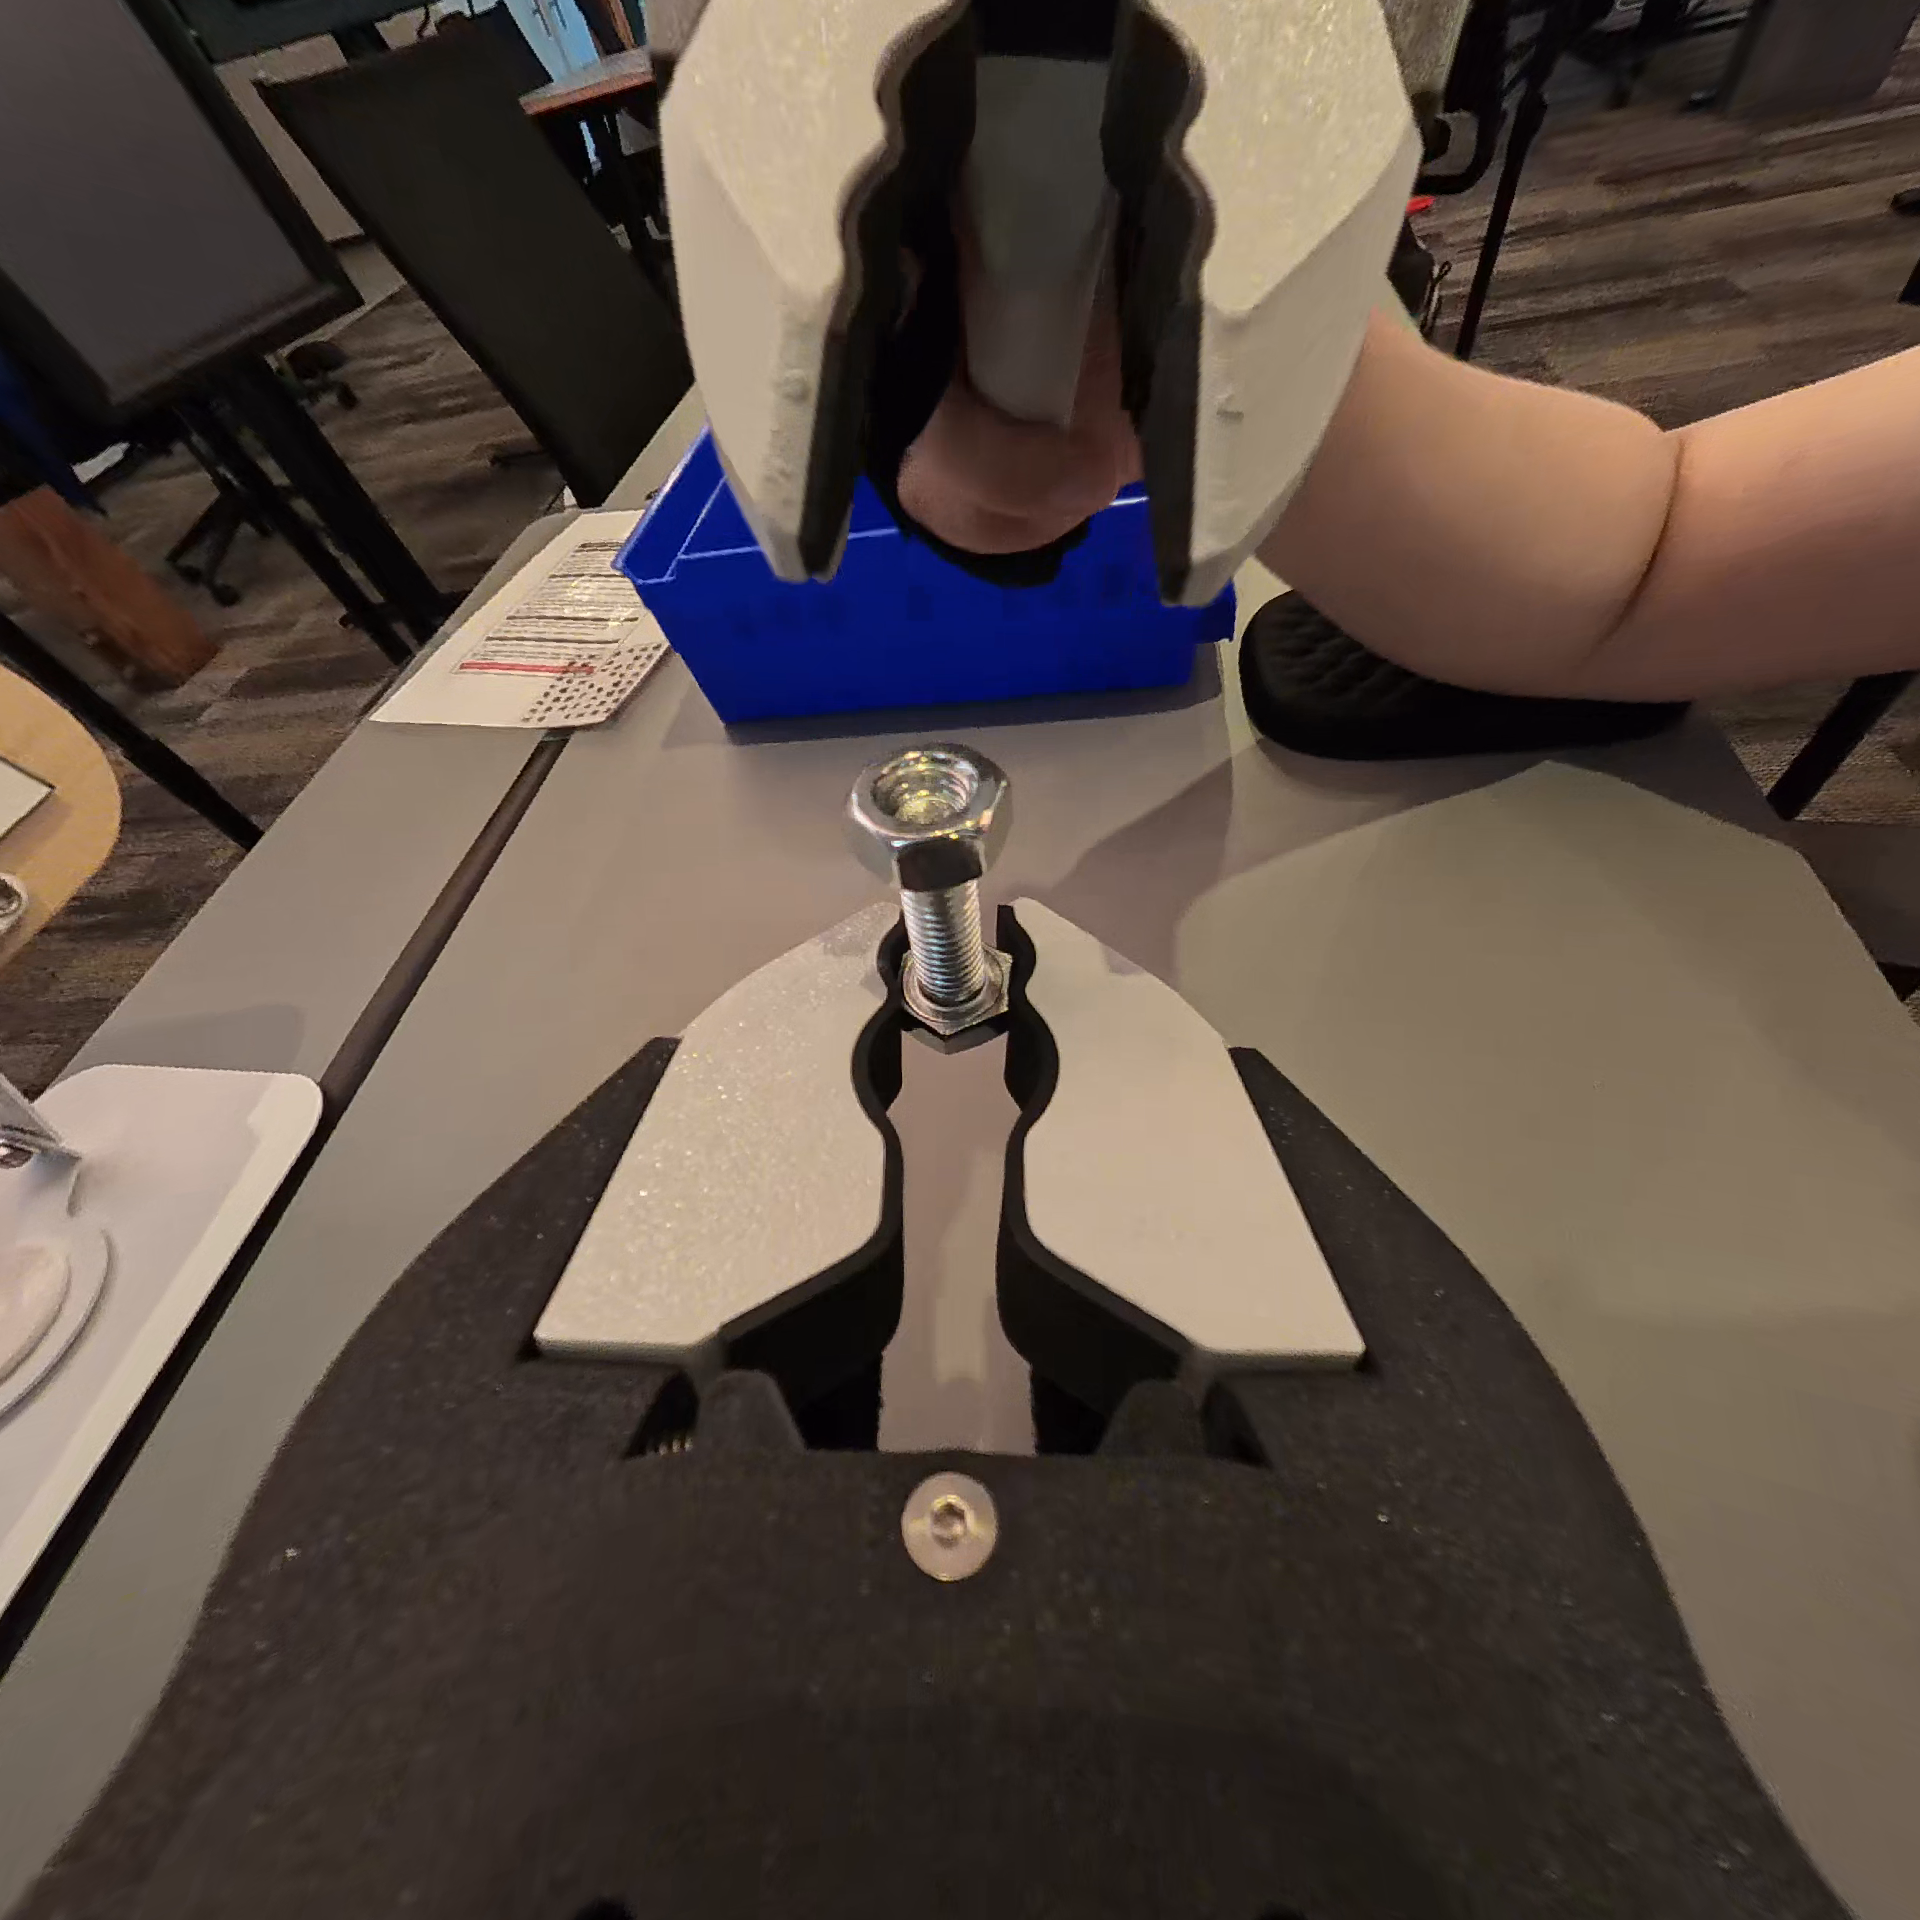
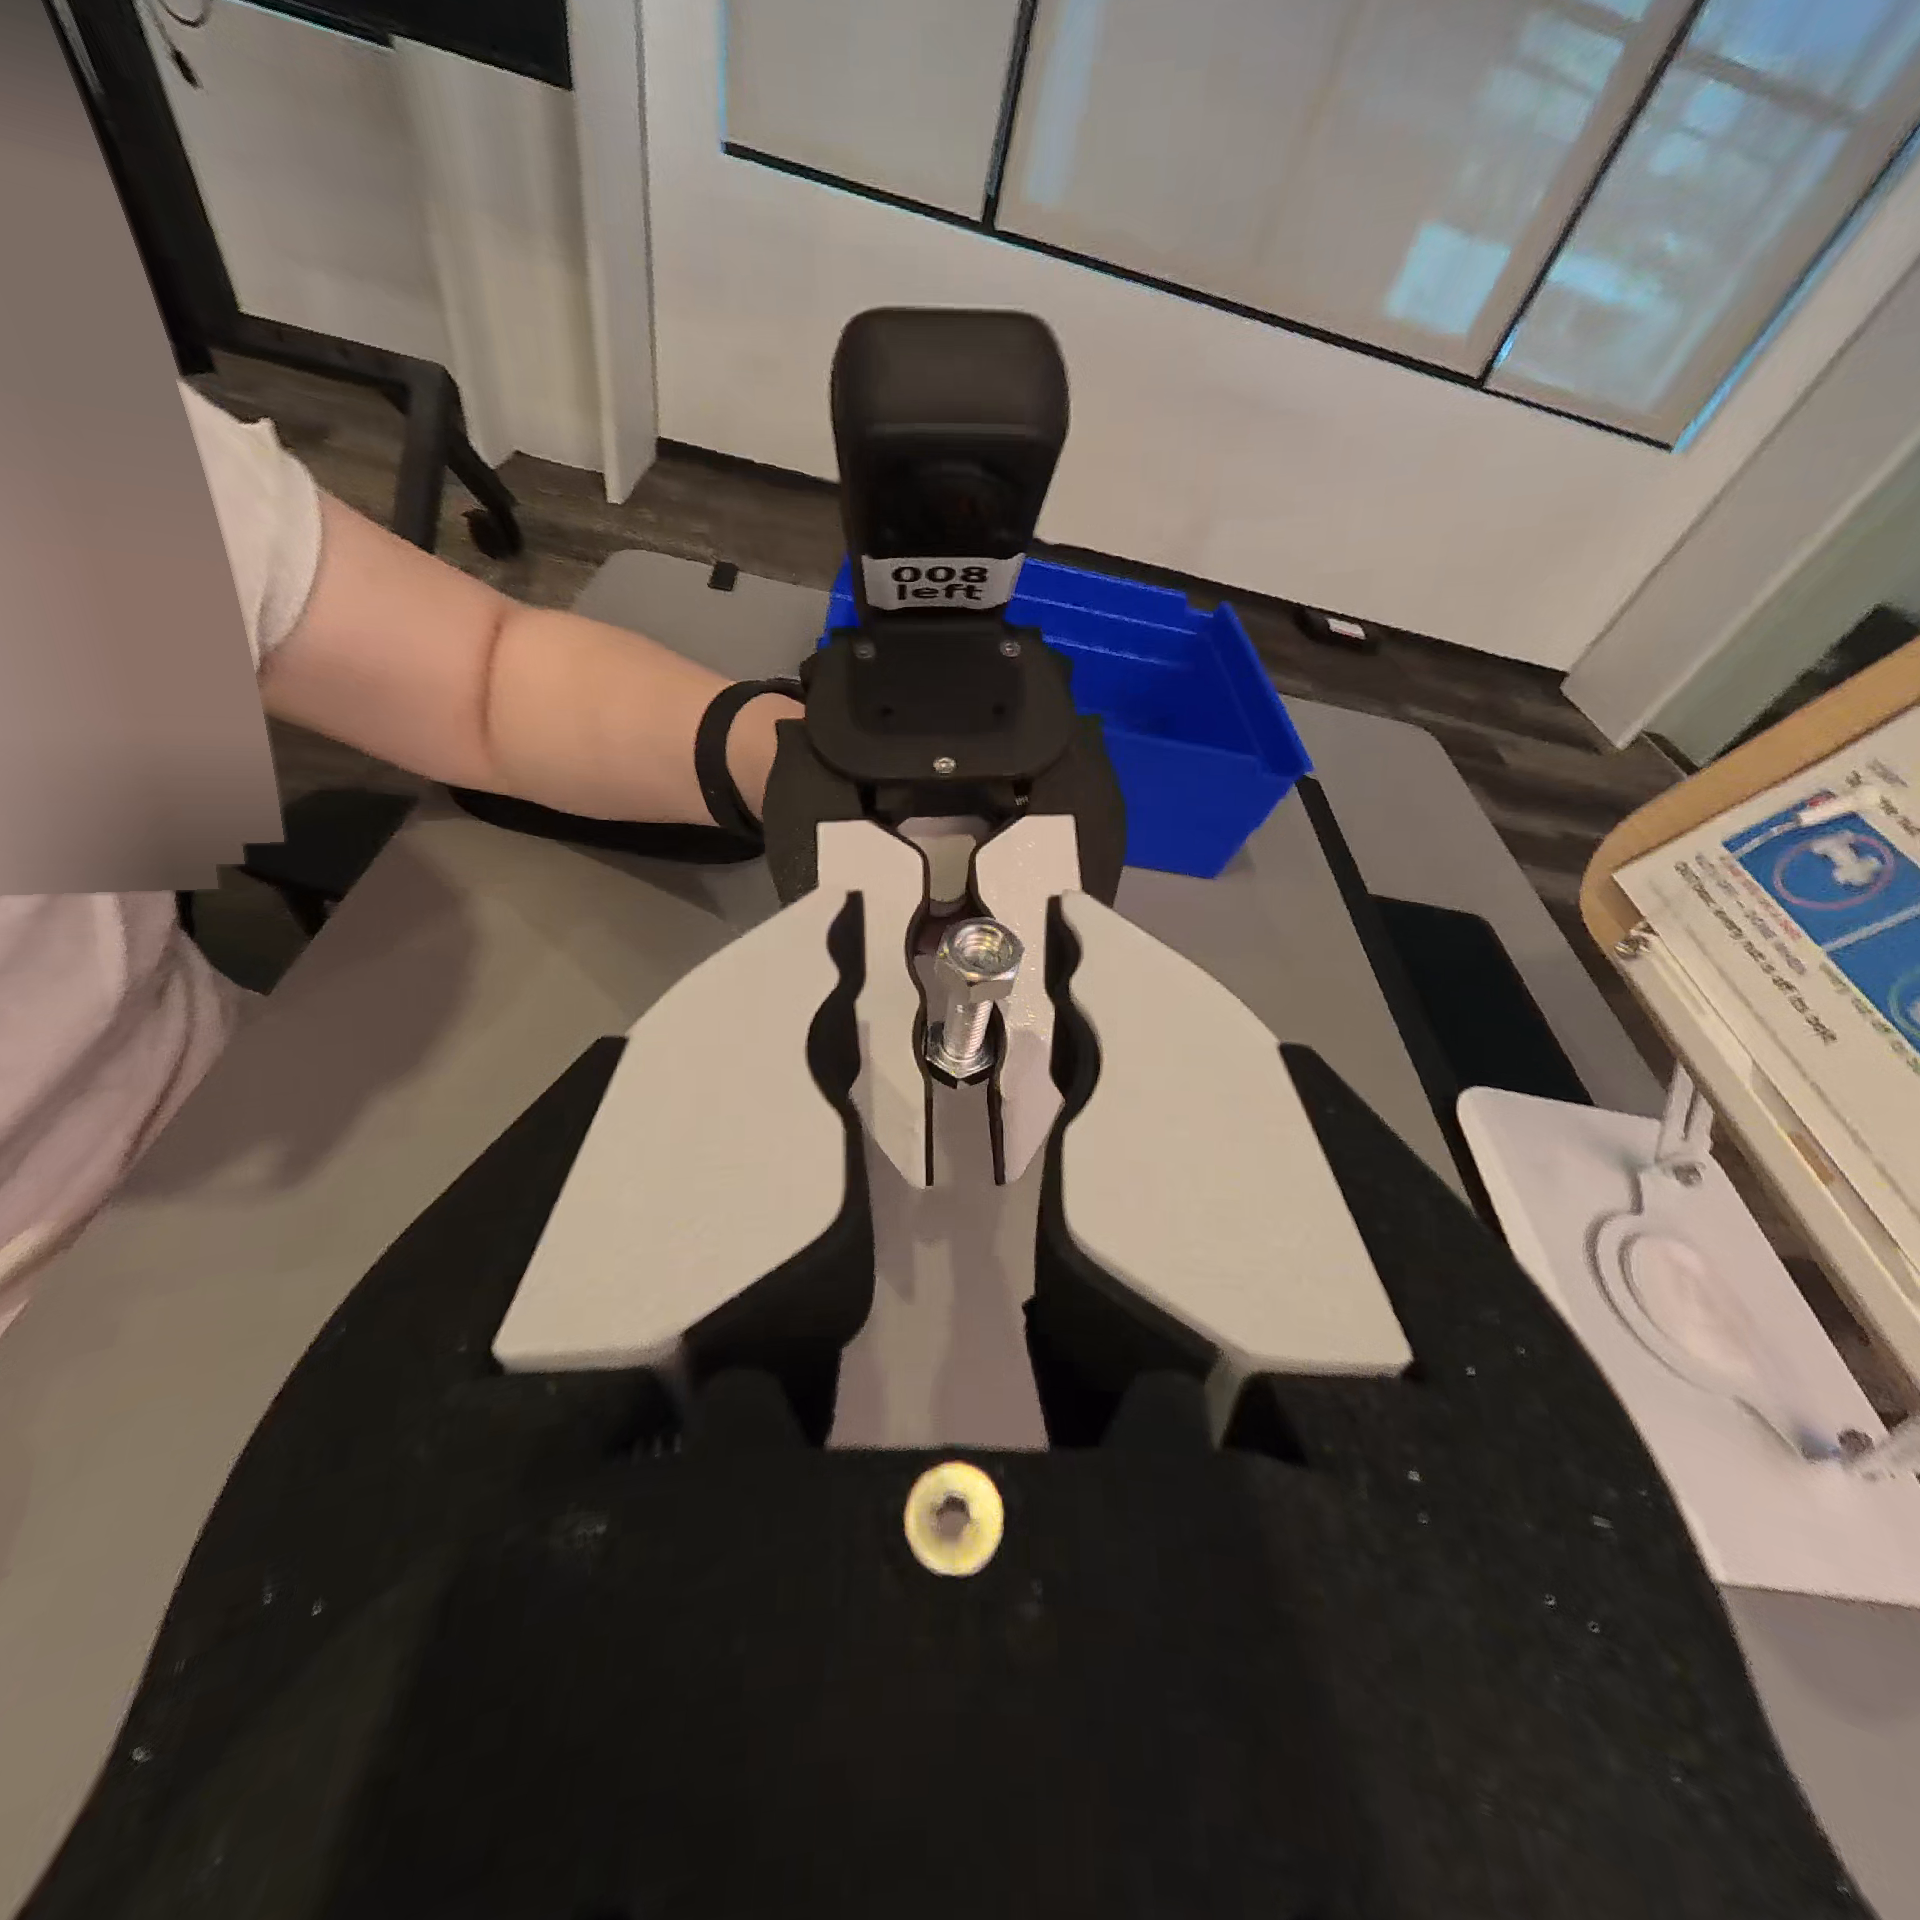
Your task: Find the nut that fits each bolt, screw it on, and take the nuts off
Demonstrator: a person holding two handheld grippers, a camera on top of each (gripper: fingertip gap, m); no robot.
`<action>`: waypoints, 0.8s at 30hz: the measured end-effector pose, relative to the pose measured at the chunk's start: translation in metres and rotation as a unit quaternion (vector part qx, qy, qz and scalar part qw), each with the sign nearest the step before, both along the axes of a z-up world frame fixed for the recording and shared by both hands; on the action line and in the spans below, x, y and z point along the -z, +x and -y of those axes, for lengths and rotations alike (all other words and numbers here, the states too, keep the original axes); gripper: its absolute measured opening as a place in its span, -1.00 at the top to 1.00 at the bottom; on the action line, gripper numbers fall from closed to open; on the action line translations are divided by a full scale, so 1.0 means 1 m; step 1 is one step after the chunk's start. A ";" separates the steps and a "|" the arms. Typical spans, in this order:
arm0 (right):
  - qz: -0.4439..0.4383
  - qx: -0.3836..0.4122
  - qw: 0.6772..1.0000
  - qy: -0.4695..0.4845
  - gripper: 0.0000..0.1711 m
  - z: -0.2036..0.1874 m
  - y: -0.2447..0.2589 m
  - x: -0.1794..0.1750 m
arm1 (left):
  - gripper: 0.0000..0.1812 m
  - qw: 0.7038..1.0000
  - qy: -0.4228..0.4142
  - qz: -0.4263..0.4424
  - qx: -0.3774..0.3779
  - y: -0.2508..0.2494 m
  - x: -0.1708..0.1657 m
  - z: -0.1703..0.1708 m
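Grey table (image 1: 1455, 1039) with blue bin (image 1: 935, 644); left gripper (image 1: 951, 997) clamps upright bolt (image 1: 940, 935) by its head, nut (image 1: 928, 805) on top; right gripper (image 2: 956, 997) spread apart around it.

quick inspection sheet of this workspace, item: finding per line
surface: grey table, bare around the work
job's things: bolt upright, head clamped low, a nut on its top end; other bolts and nuts not seen
clutter: blue bin, printed sheet, white tray, papers on a wooden board, black pad under the forearm
grippers: left gripper shut on the bolt; right gripper open, fingers either side of the nut, not touching
cables: nothing seen
surroundings: office chairs and dark floor in left view; white wall and windows in right view
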State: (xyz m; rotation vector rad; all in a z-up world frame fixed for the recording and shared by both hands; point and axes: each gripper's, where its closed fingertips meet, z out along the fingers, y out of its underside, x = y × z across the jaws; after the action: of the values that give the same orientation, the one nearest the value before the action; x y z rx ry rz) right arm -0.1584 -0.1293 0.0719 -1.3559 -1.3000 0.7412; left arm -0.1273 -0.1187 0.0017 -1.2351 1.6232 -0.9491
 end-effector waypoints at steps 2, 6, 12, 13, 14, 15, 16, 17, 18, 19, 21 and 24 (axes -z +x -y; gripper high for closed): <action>-0.002 -0.018 1.000 0.002 0.61 0.005 -0.002 0.001 | 0.84 1.000 -0.002 0.009 0.005 0.000 -0.004 0.003; -0.010 -0.022 1.000 -0.005 0.61 0.003 -0.004 0.003 | 0.84 1.000 -0.005 0.017 0.010 0.000 -0.009 0.007; 0.003 -0.017 1.000 -0.007 0.61 0.000 -0.006 0.010 | 0.84 1.000 -0.003 0.019 0.005 -0.001 -0.012 0.007; 0.007 -0.017 1.000 -0.005 0.61 0.000 -0.007 0.012 | 0.84 1.000 -0.001 0.020 0.003 -0.001 -0.012 0.006; 0.011 -0.019 1.000 -0.004 0.61 0.001 -0.007 0.013 | 0.84 1.000 0.001 0.019 0.001 -0.001 -0.012 0.006; 0.014 -0.018 1.000 -0.003 0.61 0.001 -0.008 0.014 | 0.84 1.000 0.002 0.019 -0.001 -0.001 -0.013 0.005; 0.018 -0.017 1.000 0.000 0.62 0.001 -0.008 0.014 | 0.84 1.000 0.002 0.021 -0.003 -0.001 -0.013 0.005; 0.021 -0.016 1.000 0.002 0.62 0.001 -0.008 0.015 | 0.84 1.000 0.001 0.021 -0.005 -0.001 -0.014 0.004; 0.023 -0.014 1.000 0.004 0.61 0.001 -0.008 0.016 | 0.84 1.000 0.000 0.020 -0.007 -0.002 -0.014 0.003; 0.025 -0.013 1.000 0.006 0.61 0.000 -0.008 0.016 | 0.84 1.000 0.001 0.019 -0.010 -0.002 -0.013 0.001; 0.031 -0.007 0.999 0.009 0.61 -0.001 -0.007 0.017 | 0.84 1.000 0.004 0.017 -0.018 -0.003 -0.013 -0.002; 0.036 -0.004 0.999 0.012 0.61 -0.002 -0.006 0.018 | 0.84 1.000 0.000 0.018 -0.022 -0.003 -0.013 -0.004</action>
State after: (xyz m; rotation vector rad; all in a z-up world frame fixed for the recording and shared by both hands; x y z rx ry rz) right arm -0.1642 -0.1278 0.0543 -1.3702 -1.3672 0.6860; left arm -0.1304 -0.1147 0.0146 -1.2426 1.5621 -0.9373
